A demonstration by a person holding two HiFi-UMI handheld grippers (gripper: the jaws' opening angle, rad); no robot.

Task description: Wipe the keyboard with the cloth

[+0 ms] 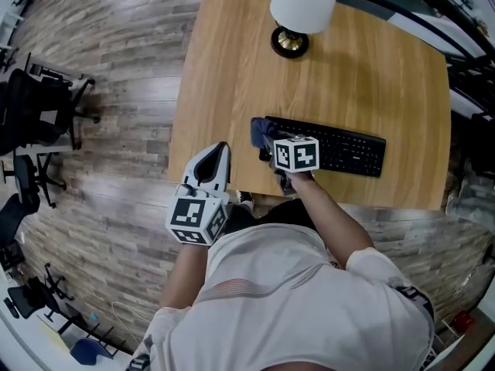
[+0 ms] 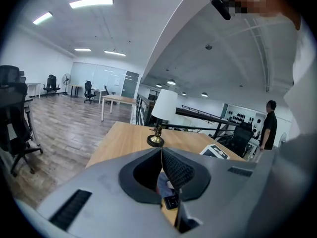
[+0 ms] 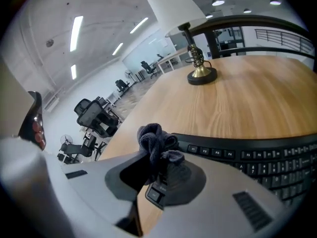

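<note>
**Cloth pinched at the keyboard's left end**

The right gripper (image 3: 158, 175) has its jaws clamped on a bunched dark blue-grey cloth (image 3: 154, 142). The cloth is held over the left end of the black flat keyboard (image 1: 348, 151), which lies on the light wooden table (image 1: 232, 68). The left gripper (image 1: 219, 159) hangs at the table's near edge, left of the keyboard and apart from it. Its jaws are pressed together with nothing between them. A white-shaded lamp with a brass base (image 1: 298, 10) stands at the far side.
</note>
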